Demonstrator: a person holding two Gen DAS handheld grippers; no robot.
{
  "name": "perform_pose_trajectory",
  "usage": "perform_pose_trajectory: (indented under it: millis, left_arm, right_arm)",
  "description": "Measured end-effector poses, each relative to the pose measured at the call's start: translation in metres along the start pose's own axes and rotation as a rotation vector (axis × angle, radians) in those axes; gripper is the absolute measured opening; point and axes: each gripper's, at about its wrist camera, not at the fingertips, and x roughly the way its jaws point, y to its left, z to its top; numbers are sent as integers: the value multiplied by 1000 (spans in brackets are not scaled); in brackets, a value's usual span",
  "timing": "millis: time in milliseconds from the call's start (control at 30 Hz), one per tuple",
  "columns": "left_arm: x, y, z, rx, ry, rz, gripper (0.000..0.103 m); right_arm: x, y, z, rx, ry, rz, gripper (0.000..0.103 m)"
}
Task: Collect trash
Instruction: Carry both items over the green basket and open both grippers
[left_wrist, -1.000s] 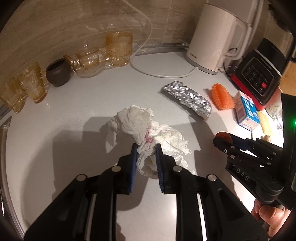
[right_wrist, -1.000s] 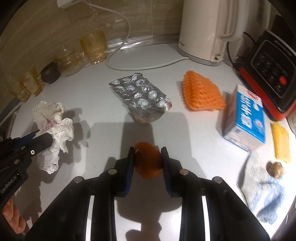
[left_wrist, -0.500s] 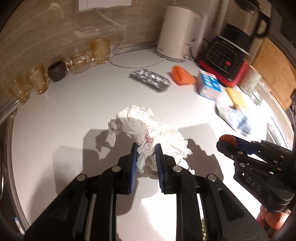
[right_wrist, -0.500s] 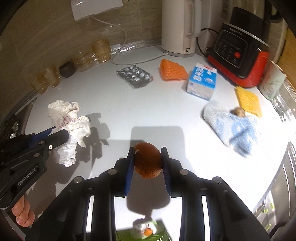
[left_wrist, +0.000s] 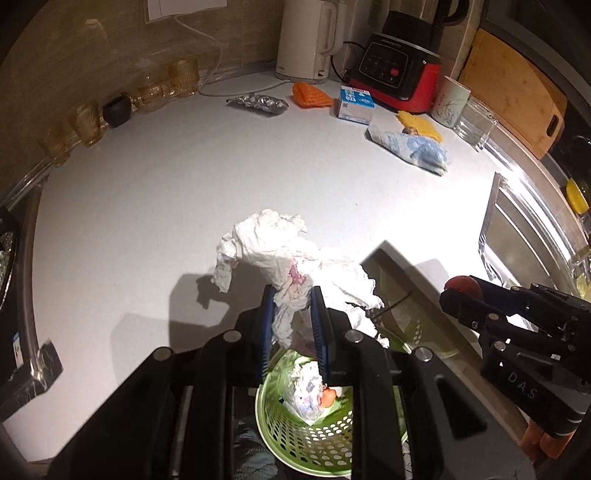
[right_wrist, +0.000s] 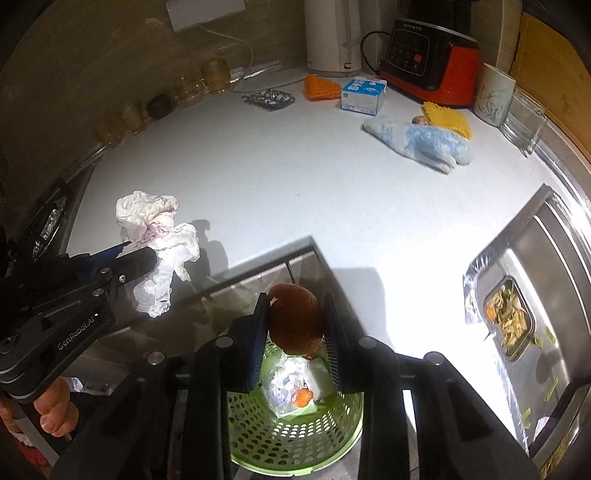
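My left gripper (left_wrist: 291, 325) is shut on a crumpled white paper towel (left_wrist: 280, 258) with a pink stain, held in the air over the counter's front edge. It also shows in the right wrist view (right_wrist: 159, 243). My right gripper (right_wrist: 295, 332) is shut on a brown round fruit (right_wrist: 295, 319), held above a green perforated trash basket (right_wrist: 295, 439) that stands below the counter. The basket (left_wrist: 314, 439) holds white paper and an orange scrap. On the far counter lie a foil blister pack (left_wrist: 258, 101), an orange net (left_wrist: 308, 94) and a small milk carton (left_wrist: 354, 103).
A white kettle (left_wrist: 306, 40), a red blender base (left_wrist: 399, 74), amber glasses (left_wrist: 162, 86), a blue cloth (right_wrist: 424, 144), a yellow sponge (right_wrist: 447, 118), a cup (right_wrist: 493, 94) and a glass jar (right_wrist: 522, 120) stand on the far counter. A sink (right_wrist: 532, 295) with a food container is at right.
Both grippers have pulled back and up from the counter, each still holding its item. The green basket below the counter edge has come into full view under them.
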Motion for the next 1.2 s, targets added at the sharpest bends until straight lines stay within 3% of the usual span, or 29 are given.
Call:
perform_pose_trajectory:
  millis: [233, 667, 700, 767, 833, 1200]
  left_arm:
    - [-2, -14, -39, 0, 34, -4, 19]
    - [21, -29, -70, 22, 94, -26, 20]
    - [23, -30, -72, 29, 105, -33, 22]
    - [28, -33, -77, 36, 127, -30, 53]
    - [29, -36, -81, 39, 122, -15, 70]
    - [11, -32, -72, 50, 86, -12, 82]
  right_arm:
    - [-9, -4, -42, 3, 27, 1, 29]
    - [-11, -12, -69, 7, 50, -19, 29]
    - [-10, -12, -71, 6, 54, -20, 29]
    - [-9, -13, -73, 4, 59, -23, 29]
    - [-9, -15, -74, 5, 63, -24, 29]
    - [-12, -15, -73, 1, 56, -30, 30]
